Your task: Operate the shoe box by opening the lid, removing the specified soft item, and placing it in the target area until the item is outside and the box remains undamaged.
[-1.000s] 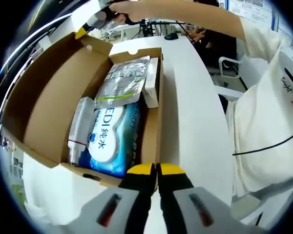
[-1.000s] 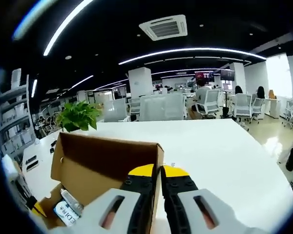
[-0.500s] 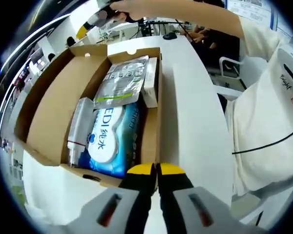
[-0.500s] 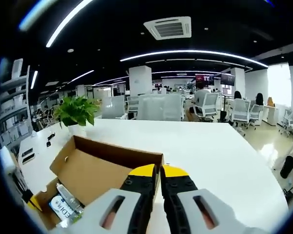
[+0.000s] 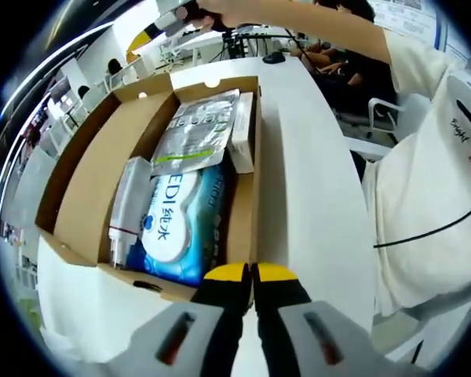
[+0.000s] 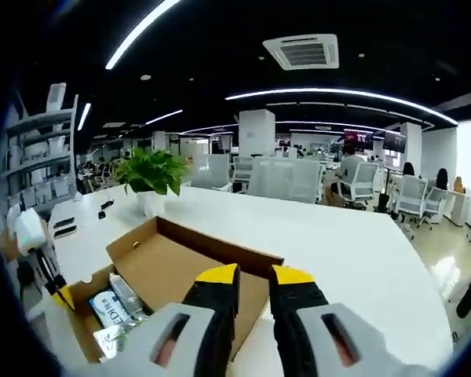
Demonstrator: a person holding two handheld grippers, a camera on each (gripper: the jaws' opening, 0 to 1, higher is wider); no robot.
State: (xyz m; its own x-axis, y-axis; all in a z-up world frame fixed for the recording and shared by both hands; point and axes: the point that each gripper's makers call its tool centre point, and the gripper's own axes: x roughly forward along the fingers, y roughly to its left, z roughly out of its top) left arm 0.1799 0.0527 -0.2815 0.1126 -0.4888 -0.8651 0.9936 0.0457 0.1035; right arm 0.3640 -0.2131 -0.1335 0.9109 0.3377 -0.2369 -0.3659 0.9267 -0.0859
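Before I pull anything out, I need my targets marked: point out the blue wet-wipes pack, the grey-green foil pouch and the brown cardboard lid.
blue wet-wipes pack [image 5: 178,224], left gripper view, printed front.
grey-green foil pouch [image 5: 195,132], left gripper view, middle.
brown cardboard lid [image 5: 102,177], left gripper view, inner face.

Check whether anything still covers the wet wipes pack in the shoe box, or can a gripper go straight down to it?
Nothing visible covers it. The lid is folded back, and the blue wet wipes pack lies exposed, with a silver pouch beyond it and a bottle beside it. The left gripper rests shut at the box's near wall.
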